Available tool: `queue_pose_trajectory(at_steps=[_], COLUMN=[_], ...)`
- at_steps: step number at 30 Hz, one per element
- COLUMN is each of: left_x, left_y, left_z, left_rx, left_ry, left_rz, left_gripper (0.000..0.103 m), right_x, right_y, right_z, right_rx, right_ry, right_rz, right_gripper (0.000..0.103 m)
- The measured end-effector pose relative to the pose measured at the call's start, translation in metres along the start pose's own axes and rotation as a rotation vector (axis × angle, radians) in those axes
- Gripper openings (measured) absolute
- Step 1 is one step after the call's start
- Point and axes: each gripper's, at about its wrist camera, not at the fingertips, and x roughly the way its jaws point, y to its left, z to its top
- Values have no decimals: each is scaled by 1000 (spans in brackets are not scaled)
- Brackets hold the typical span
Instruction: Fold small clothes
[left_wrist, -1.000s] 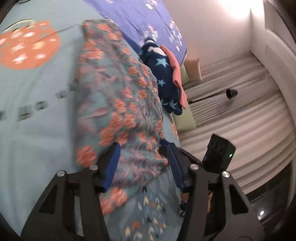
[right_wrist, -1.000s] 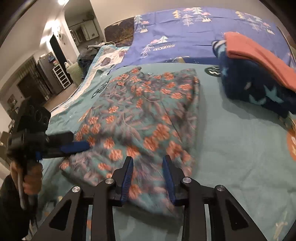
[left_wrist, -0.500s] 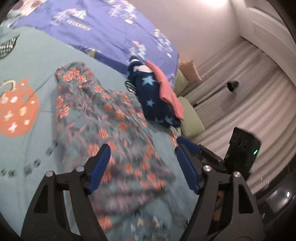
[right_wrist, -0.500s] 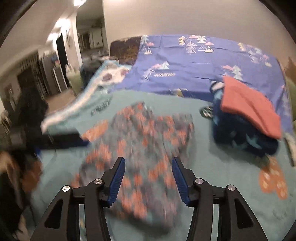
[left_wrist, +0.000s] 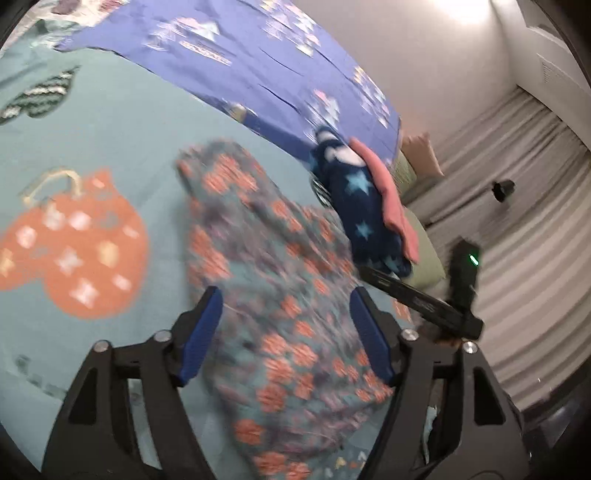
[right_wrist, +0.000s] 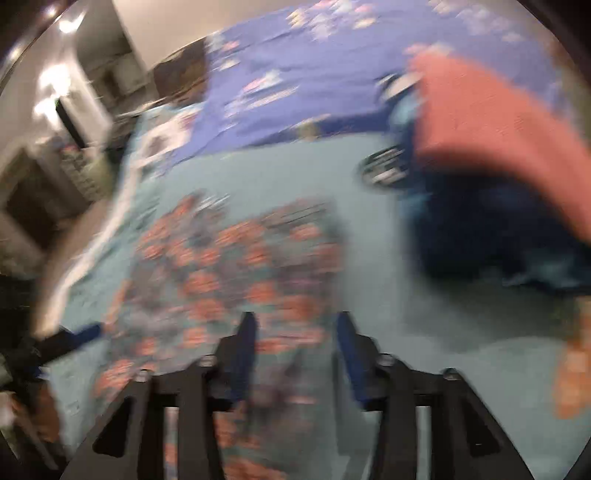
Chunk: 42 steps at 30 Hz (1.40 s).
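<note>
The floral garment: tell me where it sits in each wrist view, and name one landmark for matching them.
Left wrist: the floral garment runs from centre to the bottom edge, passing between the open left tool's fingers.
Right wrist: it, blurred, fills the lower left-centre, reaching under the open right tool.
Shared landmark: the navy star-print pile topped by a pink garment, right of it in both.
</note>
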Motion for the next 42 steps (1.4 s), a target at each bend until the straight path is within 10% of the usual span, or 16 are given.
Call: queue_pose_trajectory(at_steps=[3, 11, 21, 28, 36, 39, 42], left_x=[3, 9, 19, 30, 38, 43, 43], left_y=[24, 46, 26, 43, 23, 19, 25], left_z=[-1, -37, -47, -36, -37, -43, -50], left_rx=[-112, -252, -209, -380, -289, -246, -249], left_ry=[65, 130, 279, 304, 301, 277, 223], left_rz=[-80, -235, -231, -365, -307, -193, -212], left_gripper=[73, 75, 78, 80, 80, 28, 24], right_x=[-20, 45, 74, 86, 80, 81, 73], right_y=[-14, -63, -46, -10, -27, -33, -35], right_z=[2, -6, 21, 27, 9, 4, 1], right_rx=[19, 363, 410, 338, 368, 387, 376], right_ry=[-44, 212, 266, 304, 323, 336, 298], right_rz=[43, 448, 552, 588, 606, 568, 564], right_gripper=[90, 95, 103, 103, 62, 25, 20])
